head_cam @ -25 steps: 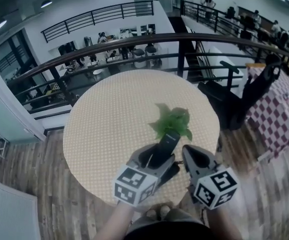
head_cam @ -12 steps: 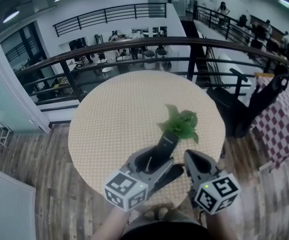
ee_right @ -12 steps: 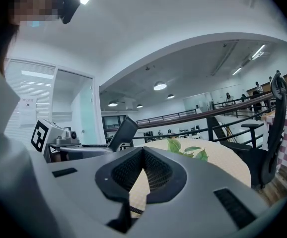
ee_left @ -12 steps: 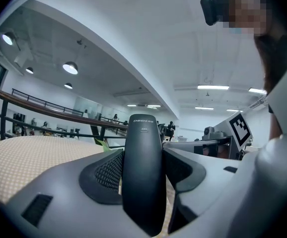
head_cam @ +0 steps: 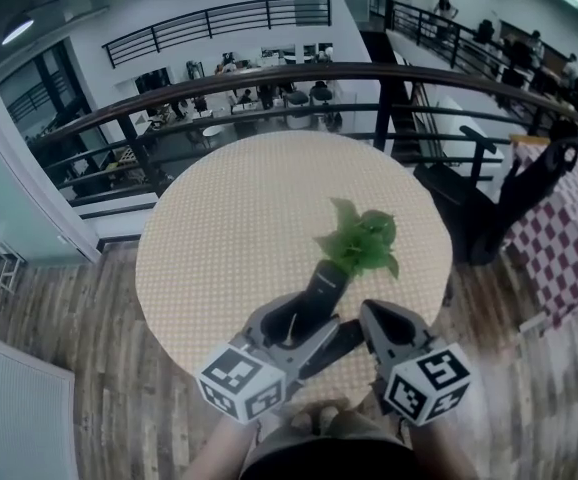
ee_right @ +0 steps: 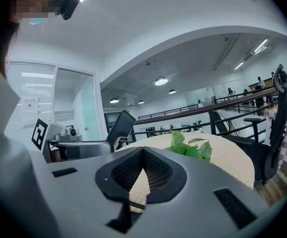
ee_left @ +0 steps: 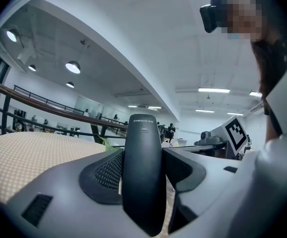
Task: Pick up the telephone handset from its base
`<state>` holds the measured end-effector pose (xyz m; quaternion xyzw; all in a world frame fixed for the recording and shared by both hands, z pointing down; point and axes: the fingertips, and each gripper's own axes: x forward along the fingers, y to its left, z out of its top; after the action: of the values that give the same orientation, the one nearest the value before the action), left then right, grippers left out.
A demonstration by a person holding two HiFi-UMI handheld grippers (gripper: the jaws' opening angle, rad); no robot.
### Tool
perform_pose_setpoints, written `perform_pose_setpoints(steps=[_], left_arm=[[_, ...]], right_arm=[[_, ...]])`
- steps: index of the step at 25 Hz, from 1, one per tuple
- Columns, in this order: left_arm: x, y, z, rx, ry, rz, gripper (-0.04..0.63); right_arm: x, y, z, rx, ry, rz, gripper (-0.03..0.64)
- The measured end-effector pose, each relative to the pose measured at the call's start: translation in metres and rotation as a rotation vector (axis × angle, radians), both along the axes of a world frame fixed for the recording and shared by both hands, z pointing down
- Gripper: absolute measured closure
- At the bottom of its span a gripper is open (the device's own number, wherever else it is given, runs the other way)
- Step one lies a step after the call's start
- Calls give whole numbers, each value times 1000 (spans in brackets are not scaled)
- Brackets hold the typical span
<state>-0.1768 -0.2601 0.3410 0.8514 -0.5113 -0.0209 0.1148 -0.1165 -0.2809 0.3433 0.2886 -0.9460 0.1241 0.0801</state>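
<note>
The black telephone handset (head_cam: 321, 288) stands tilted between the jaws of my left gripper (head_cam: 304, 318), which is shut on it above the near edge of the round table (head_cam: 219, 228). In the left gripper view the handset (ee_left: 143, 172) fills the gap between both pads, its top end sticking out ahead. My right gripper (head_cam: 374, 320) hovers just right of it, jaw tips together, nothing held; its view shows the tips (ee_right: 142, 151) meeting. A dark shape (head_cam: 335, 340) lies between the two grippers; I cannot tell whether it is the base.
A green leafy plant (head_cam: 362, 240) sits on the table just beyond the handset. Behind the table runs a dark railing (head_cam: 269, 83) over a lower floor. A black office chair (head_cam: 479, 203) and a checked cloth (head_cam: 559, 238) stand to the right. The floor is wood planks.
My left gripper, with the handset in it, has drifted a little to the left and toward me. The right gripper has hardly shifted.
</note>
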Motion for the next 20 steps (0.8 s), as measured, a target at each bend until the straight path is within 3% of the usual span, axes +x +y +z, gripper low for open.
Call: perform_pose_setpoints(steps=[10, 20], left_arm=[[2, -2, 8, -26, 2, -9, 339], [3, 1, 6, -3, -5, -5, 339]], right_arm=[[-4, 2, 7, -3, 11, 2, 607], [-7, 1, 8, 4, 22, 0, 607]])
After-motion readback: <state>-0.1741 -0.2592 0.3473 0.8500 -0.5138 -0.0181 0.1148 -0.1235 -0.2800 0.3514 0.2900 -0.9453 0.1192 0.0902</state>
